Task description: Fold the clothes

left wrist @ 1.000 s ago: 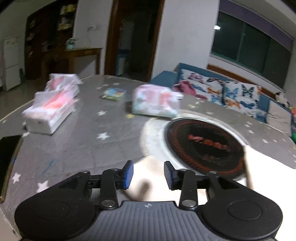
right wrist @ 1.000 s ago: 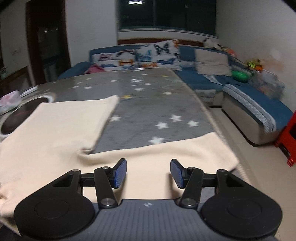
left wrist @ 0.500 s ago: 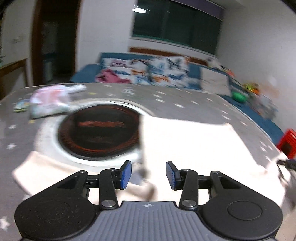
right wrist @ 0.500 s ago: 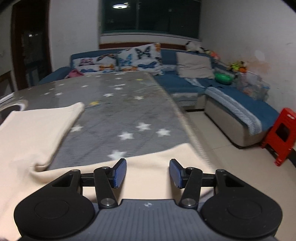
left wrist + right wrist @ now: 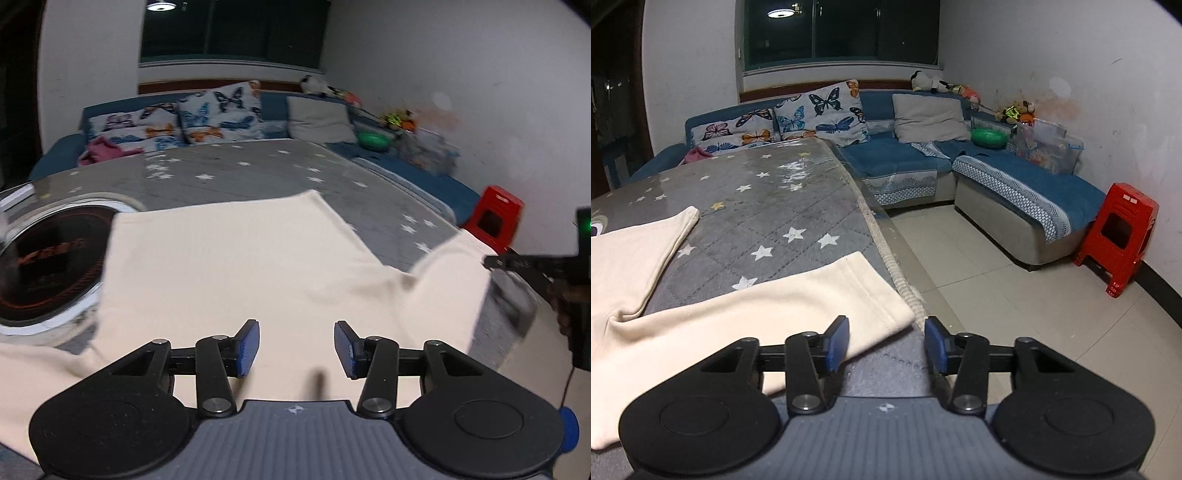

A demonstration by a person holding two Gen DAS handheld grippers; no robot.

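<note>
Two handheld grippers hover over cream trousers spread on a star-patterned table.

The cream trousers (image 5: 236, 266) lie flat on a grey table (image 5: 768, 206) printed with white stars, one leg reaching toward the round cooktop (image 5: 48, 258) on the left, the other stretching right toward the table's edge. The left gripper (image 5: 296, 349) is above the middle of the trousers; its blue pads (image 5: 248, 347) are partly apart with nothing pinched between them, and they have just been opening. The right gripper (image 5: 885, 347) sits over the near right corner of the table, by the hem of the right leg (image 5: 871, 295); its pads are partly apart, have just been closing, and grip nothing. Beyond the table are a blue sofa (image 5: 908, 155) with butterfly cushions (image 5: 827, 110) and a red stool (image 5: 1119, 236).
</note>
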